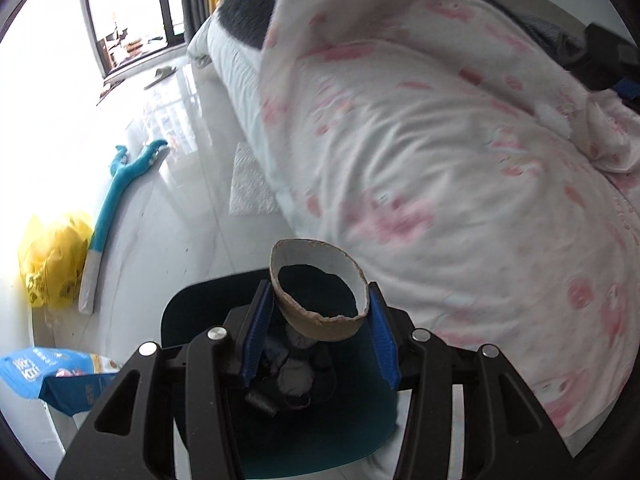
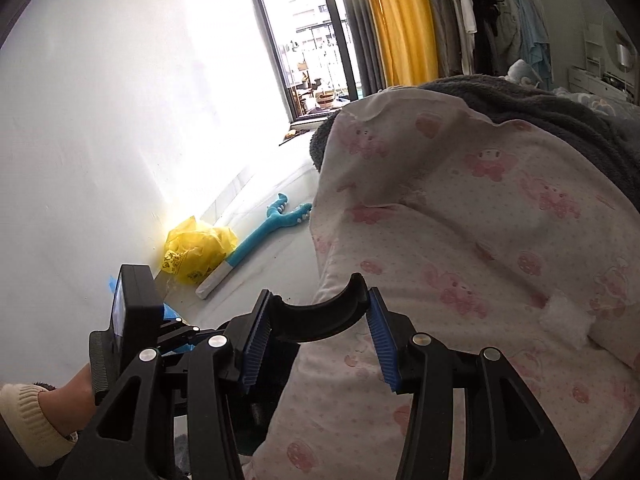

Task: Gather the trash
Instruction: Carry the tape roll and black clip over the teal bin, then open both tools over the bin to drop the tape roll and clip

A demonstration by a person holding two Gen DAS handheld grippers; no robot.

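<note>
Bedroom floor, pale tile (image 1: 168, 216), running beside a bed under a pink-printed quilt (image 1: 440, 168). Left gripper (image 1: 320, 320) is clamping a torn cardboard tube (image 1: 316, 292), hanging over the dark trash bin (image 1: 320, 432). Right gripper (image 2: 318, 320) is clamping the curved black bin rim (image 2: 320, 308). Yellow plastic bag (image 2: 196, 248) is lying against the wall beside a blue plush toy (image 2: 272, 228).

Your daylight pours in through the window (image 1: 132, 12), blowing out the wall (image 2: 100, 120) and throwing white glare across the glossy floor (image 1: 180, 128). In your left wrist view the pink-printed quilt (image 1: 440, 168) smears with motion blur; the right view reads sharper. Both fisheye frames bend hard and darken at the rims.
</note>
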